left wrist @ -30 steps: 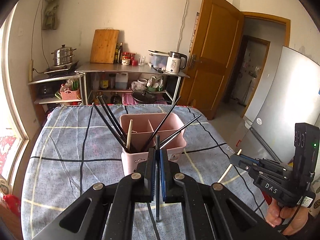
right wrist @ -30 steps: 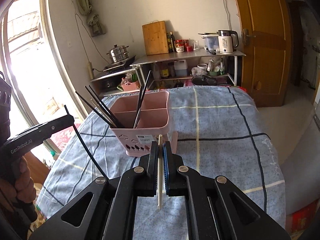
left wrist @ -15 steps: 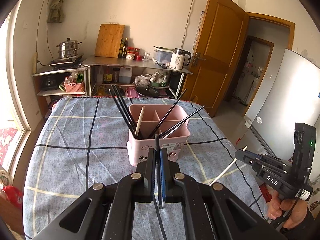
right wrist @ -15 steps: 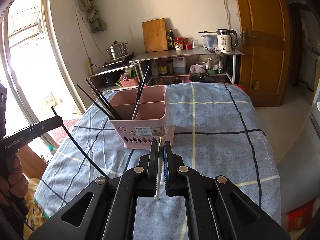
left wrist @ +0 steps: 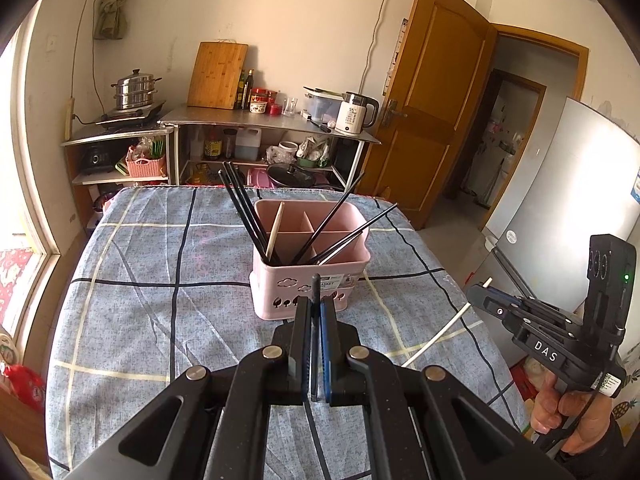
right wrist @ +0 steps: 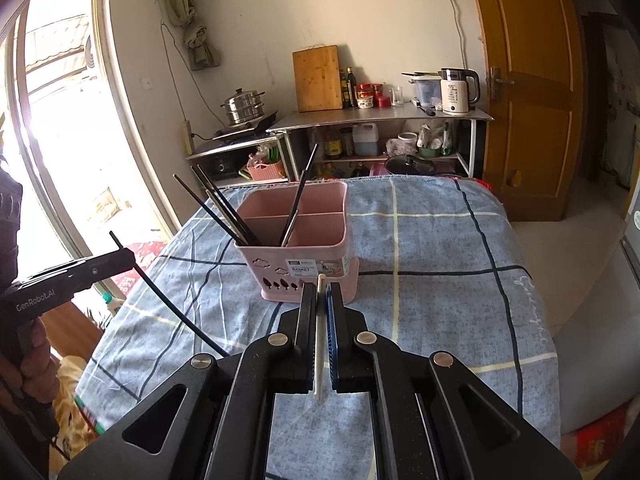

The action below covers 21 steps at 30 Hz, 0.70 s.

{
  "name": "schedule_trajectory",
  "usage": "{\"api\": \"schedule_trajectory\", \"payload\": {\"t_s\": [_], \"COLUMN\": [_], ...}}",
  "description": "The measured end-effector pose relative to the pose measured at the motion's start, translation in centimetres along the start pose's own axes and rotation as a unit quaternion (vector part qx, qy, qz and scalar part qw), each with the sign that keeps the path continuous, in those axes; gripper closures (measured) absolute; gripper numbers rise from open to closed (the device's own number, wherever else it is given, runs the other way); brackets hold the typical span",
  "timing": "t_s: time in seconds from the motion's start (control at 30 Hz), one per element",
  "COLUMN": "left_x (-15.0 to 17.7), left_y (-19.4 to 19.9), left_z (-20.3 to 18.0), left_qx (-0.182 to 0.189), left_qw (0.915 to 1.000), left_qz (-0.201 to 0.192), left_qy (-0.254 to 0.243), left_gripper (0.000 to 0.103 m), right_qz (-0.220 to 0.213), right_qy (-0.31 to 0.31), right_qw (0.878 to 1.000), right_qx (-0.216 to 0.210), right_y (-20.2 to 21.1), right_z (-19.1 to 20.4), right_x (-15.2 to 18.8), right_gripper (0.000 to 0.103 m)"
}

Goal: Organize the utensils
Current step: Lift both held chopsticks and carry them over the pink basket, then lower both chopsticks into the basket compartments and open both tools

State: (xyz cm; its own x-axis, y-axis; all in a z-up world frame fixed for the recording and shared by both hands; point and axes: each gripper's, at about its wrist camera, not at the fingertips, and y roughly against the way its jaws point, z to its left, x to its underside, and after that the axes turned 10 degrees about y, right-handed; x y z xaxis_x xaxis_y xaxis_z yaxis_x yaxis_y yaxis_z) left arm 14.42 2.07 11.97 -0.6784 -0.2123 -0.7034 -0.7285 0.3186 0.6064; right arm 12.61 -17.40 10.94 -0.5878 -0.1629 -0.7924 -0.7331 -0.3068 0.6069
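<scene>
A pink utensil basket (left wrist: 308, 280) (right wrist: 308, 256) with compartments stands mid-table and holds several black chopsticks (left wrist: 244, 208) and one pale chopstick (left wrist: 275, 232). My left gripper (left wrist: 316, 304) is shut on a black chopstick (left wrist: 315, 292), just short of the basket's near side. It also shows at the left of the right wrist view (right wrist: 120, 258), the black chopstick (right wrist: 168, 304) slanting down. My right gripper (right wrist: 321, 296) is shut on a white chopstick (right wrist: 319, 336), near the basket's front. It shows at the right of the left wrist view (left wrist: 480, 292), its white chopstick (left wrist: 440, 336) slanting down.
The table carries a blue checked cloth (left wrist: 160, 280). Behind it stand metal shelves (left wrist: 264, 124) with a cutting board, kettle, bottles and a steamer pot. A wooden door (left wrist: 424, 96) and a fridge (left wrist: 580, 200) are to the right, a window (right wrist: 60, 140) to the left.
Both grippers have drawn back and up from the basket, each keeping its chopstick. The basket looks smaller and farther in both views.
</scene>
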Motion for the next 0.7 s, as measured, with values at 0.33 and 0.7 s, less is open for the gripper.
{"api": "schedule_trajectory", "payload": {"t_s": [0.33,0.7], "left_x": [-4.0,-10.4], "left_y": [0.5,2.0], "left_z": [0.2,0.1], "left_qx": [0.016,0.026], "left_qw": [0.9993,0.9961], "left_qz": [-0.029,-0.079], "left_qy": [0.019,0.03], "left_gripper": [0.099,0.099], "right_qz": [-0.041,-0.088], "right_qy": [0.002,-0.01], "right_qw": [0.999,0.996], "right_qx": [-0.006,-0.019], "right_y": [0.0,-0.9], "right_z": [0.7,0.8], "right_x": [-3.4,-8.4], "right_gripper": [0.098,0.098]}}
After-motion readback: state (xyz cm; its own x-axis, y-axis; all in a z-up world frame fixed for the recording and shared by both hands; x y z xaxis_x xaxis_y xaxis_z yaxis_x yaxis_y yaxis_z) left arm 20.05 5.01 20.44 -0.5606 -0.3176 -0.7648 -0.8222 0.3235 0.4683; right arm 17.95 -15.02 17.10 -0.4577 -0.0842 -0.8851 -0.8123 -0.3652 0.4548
